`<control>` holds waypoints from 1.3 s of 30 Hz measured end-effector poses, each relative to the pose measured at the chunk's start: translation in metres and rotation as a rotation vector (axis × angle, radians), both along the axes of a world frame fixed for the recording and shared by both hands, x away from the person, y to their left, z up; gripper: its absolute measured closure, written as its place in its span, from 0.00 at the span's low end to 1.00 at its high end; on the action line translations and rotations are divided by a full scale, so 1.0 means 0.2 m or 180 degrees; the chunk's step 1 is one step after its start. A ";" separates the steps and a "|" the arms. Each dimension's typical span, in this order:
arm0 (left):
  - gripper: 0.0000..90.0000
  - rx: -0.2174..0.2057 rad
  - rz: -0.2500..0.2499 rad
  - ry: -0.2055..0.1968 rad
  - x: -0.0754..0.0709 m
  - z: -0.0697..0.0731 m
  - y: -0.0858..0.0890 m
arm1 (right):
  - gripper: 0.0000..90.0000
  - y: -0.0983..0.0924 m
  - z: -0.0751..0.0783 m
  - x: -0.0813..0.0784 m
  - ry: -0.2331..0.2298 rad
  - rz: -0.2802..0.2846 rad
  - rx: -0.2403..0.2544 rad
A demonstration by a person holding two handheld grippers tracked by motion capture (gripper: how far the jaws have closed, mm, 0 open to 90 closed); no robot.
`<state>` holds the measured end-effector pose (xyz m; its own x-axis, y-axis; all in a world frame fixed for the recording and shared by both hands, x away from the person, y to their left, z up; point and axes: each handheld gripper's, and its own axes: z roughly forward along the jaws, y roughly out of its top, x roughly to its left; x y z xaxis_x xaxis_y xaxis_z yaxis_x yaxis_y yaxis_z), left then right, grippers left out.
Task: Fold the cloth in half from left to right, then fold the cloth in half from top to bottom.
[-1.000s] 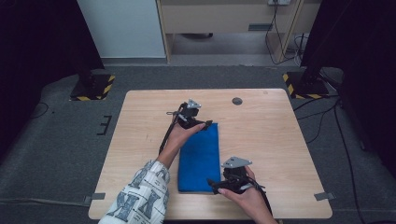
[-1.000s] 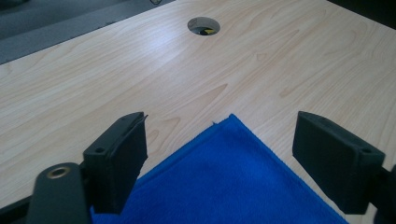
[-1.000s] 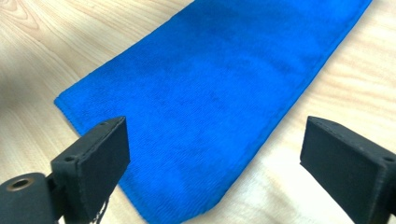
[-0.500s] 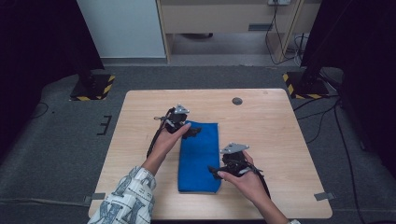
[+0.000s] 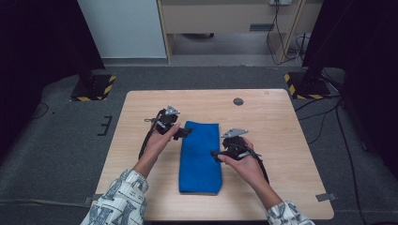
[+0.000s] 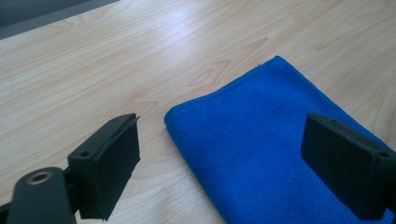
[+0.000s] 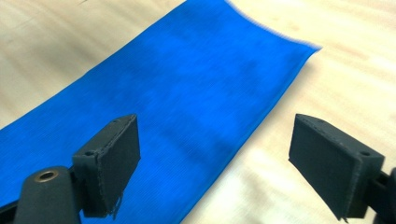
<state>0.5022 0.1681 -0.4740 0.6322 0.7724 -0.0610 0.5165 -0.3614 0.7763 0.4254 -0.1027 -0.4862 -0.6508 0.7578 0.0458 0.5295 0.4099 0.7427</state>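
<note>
A blue cloth (image 5: 201, 157) lies folded into a long strip on the wooden table (image 5: 281, 131). My left gripper (image 5: 184, 132) hovers at the cloth's far left corner. In the left gripper view it (image 6: 224, 163) stands open, that corner of the cloth (image 6: 261, 140) below and between the jaws, untouched. My right gripper (image 5: 215, 154) is at the cloth's right edge, about halfway along. Its jaws (image 7: 219, 158) have just been closing a little but still stand wide, the edge of the cloth (image 7: 187, 93) beneath them and not pinched.
A small dark round disc (image 5: 238, 101) sits in the table near its far edge. Two stand bases with yellow and black stripes (image 5: 94, 86) (image 5: 305, 84) rest on the grey floor beyond the table's far corners.
My left gripper has shifted left, from the cloth's far right corner to its far left corner. My right gripper has moved away from the person along the cloth's right edge.
</note>
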 end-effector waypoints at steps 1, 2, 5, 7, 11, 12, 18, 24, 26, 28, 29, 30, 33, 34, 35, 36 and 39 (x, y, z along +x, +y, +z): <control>0.13 -0.0029 0.0026 -0.0014 0.01 -0.01 0.01 | 0.20 0.00 0.01 0.03 -0.0014 0.0004 -0.0014; 0.15 -0.0040 0.0034 -0.0013 0.01 -0.01 0.01 | 0.20 0.01 0.02 0.06 -0.0025 -0.0007 -0.0027; 0.15 -0.0010 0.0068 -0.0025 0.04 -0.03 0.02 | 0.24 0.02 0.04 0.16 -0.0058 -0.0003 -0.0073; 0.16 -0.0009 0.0059 0.0011 0.06 -0.03 0.02 | 0.28 0.03 0.05 0.22 -0.0060 -0.0026 -0.0081; 0.20 -0.0079 0.0114 0.0011 0.09 -0.05 0.02 | 0.38 0.04 0.04 0.35 -0.0069 -0.0072 -0.0130; 0.20 -0.0035 0.0112 0.0056 0.10 -0.06 0.03 | 0.39 0.04 0.03 0.38 -0.0051 -0.0089 -0.0132; 0.25 0.0059 0.0163 0.0108 0.13 -0.08 0.01 | 0.53 0.05 -0.01 0.49 -0.0037 -0.0162 -0.0031; 0.29 -0.0059 0.0208 0.0149 0.17 -0.09 0.03 | 0.56 0.04 -0.05 0.59 0.0042 -0.0294 0.0021; 0.30 -0.0039 0.0210 0.0169 0.17 -0.10 0.03 | 0.56 0.04 -0.06 0.61 0.0064 -0.0301 0.0041; 0.33 -0.0056 0.0229 0.0150 0.18 -0.10 0.03 | 0.56 0.04 -0.07 0.62 0.0081 -0.0292 0.0031; 0.33 -0.0059 0.0225 0.0147 0.18 -0.11 0.02 | 0.58 0.05 -0.07 0.63 0.0087 -0.0291 0.0025; 0.34 -0.0044 0.0217 0.0150 0.18 -0.11 0.01 | 0.59 0.05 -0.07 0.63 0.0091 -0.0310 0.0028; 0.38 -0.0049 0.0228 0.0167 0.19 -0.13 0.00 | 0.61 0.04 -0.09 0.64 0.0132 -0.0309 0.0111; 0.39 -0.0047 0.0234 0.0170 0.20 -0.14 0.00 | 0.61 0.05 -0.09 0.65 0.0146 -0.0319 0.0112; 0.40 -0.0042 0.0239 0.0184 0.20 -0.16 0.00 | 0.61 0.05 -0.10 0.65 0.0159 -0.0316 0.0107; 0.42 -0.0042 0.0232 0.0188 0.21 -0.17 -0.01 | 0.60 0.05 -0.11 0.65 0.0170 -0.0307 0.0086; 0.43 0.0011 0.0199 0.0209 0.21 -0.19 -0.02 | 0.59 0.06 -0.14 0.67 0.0216 -0.0318 0.0070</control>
<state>0.5451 0.1634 -0.5128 0.5775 0.8104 -0.0982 0.5879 -0.3294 0.7388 0.5587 -0.0912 -0.5145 -0.5670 0.8171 0.1043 0.6162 0.3367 0.7120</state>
